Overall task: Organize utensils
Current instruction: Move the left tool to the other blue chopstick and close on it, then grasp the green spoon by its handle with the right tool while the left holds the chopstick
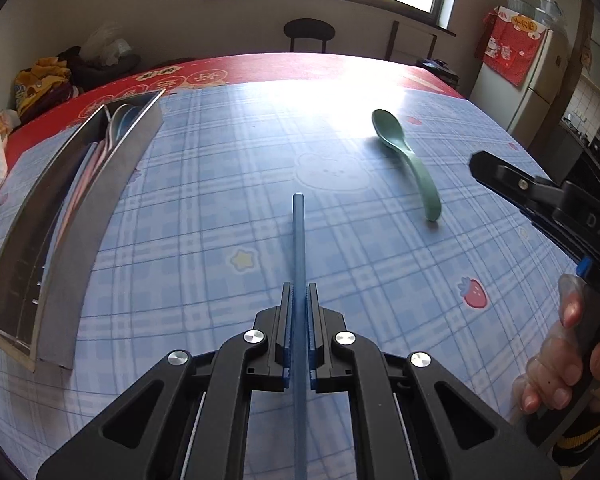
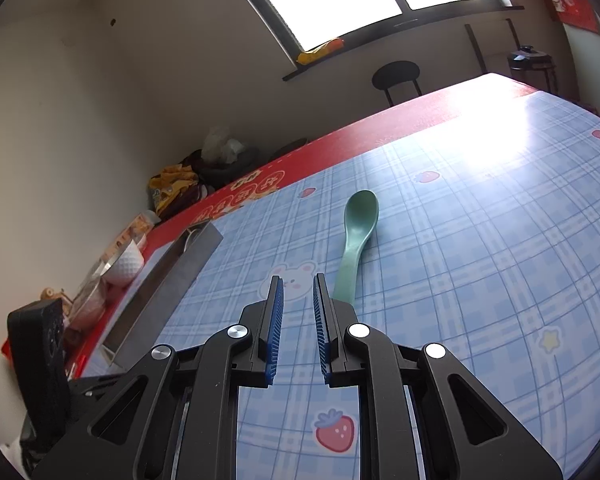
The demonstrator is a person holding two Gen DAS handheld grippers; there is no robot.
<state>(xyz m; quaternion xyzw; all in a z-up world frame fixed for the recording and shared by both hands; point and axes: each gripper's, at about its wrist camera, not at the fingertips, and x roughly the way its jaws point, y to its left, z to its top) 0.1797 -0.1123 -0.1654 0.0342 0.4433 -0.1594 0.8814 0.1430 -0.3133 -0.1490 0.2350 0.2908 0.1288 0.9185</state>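
Left gripper [image 1: 299,300]: its fingers are pinching a thin blue rod-like utensil handle [image 1: 298,240], which is running straight out ahead between the pads, its far tip hanging over the blue plaid surface [image 1: 204,208].

Right gripper [image 2: 298,292]: its fingers are standing a narrow gap apart and gripping nothing, hovering low over the surface with the bear print showing between the tips.

Green plastic spoon [image 2: 354,236]: it is lying flat on the surface just beyond and slightly to the right of the right gripper's fingertips; its handle end is disappearing behind the right finger, the bowl pointing away toward the window.

Spoon's long axis: it is running nearly in line with the right fingers, leaning a little rightward at the far end.

Nearer hand: the right one, by my judgement; from the left wrist view the spoon is lying well off to the right, with the right gripper beside it.

Long steel utensil tray [image 1: 72,216]: it is sitting at the left of the surface, lengthwise near to far, already holding pale spoons and sticks; it is lying left of the left gripper's held handle.

Coming move, likely: the blue handle is needing a leftward swing to line up with the tray's length.
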